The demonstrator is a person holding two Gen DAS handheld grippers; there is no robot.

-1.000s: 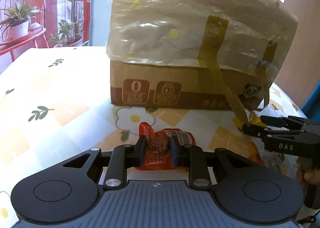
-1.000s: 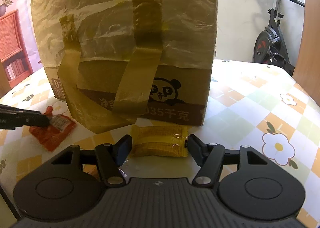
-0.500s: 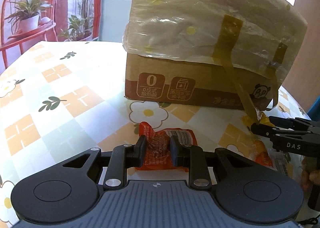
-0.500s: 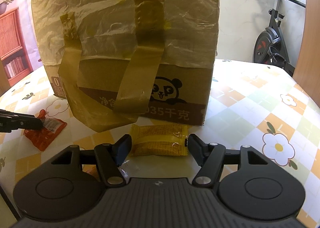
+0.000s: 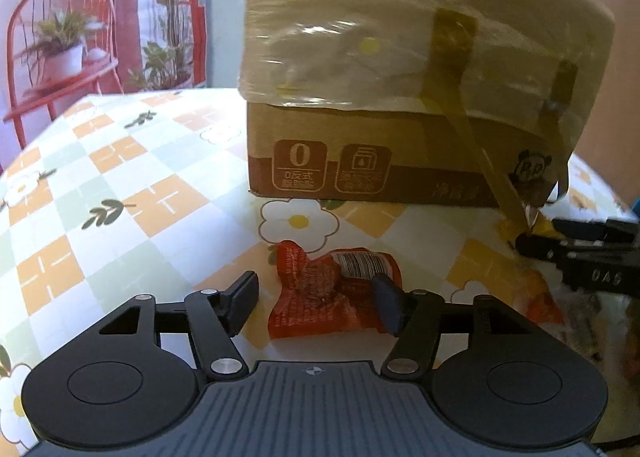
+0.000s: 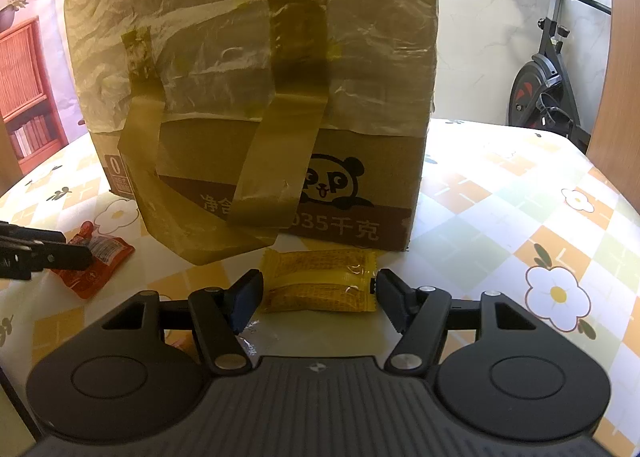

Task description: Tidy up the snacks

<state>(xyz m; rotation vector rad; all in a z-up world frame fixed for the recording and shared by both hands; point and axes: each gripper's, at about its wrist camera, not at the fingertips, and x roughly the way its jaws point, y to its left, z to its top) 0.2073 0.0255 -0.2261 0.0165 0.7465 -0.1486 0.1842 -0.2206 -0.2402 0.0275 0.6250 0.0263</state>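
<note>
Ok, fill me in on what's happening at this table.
A person is sorting snacks with two handheld grippers in front of a taped cardboard box. The left gripper has just been opening; the red snack packet lies on the tablecloth between its jaws, released. The right gripper is open around a yellow snack packet, not yet squeezing it.

Both wrist views look down, close, sharing the cardboard box (image 5: 360, 161).
</note>
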